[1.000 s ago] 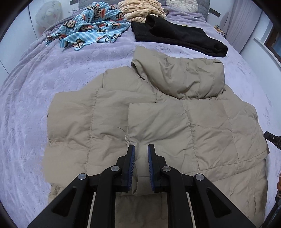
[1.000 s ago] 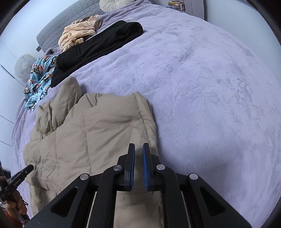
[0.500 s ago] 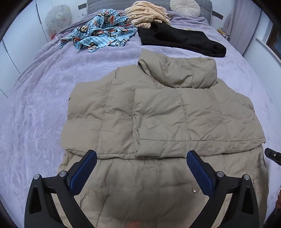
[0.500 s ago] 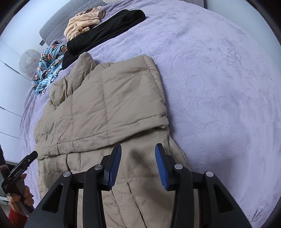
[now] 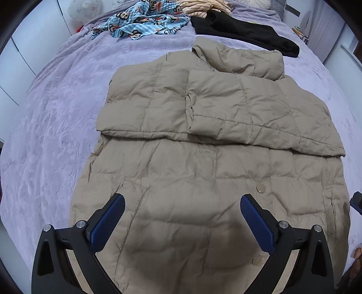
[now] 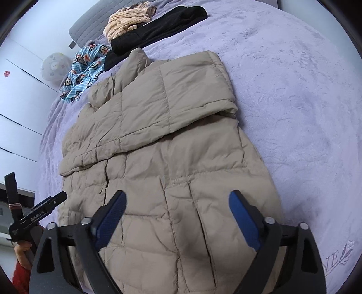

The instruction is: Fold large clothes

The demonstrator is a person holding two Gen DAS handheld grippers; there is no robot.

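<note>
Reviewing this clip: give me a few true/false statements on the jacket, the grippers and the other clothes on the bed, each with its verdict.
1. The beige padded jacket lies on a purple bedspread. True.
2. The left gripper clamps the jacket's hem. False: its pads stand wide apart with nothing pressed between them.
3. Both sleeves are folded across the jacket's upper body. True.
4. The right gripper holds a black garment. False: its jaws are opening over the jacket, and the black garment lies beyond it.
5. A blue cartoon-print cloth covers the jacket. False: it lies apart, beyond it.
</note>
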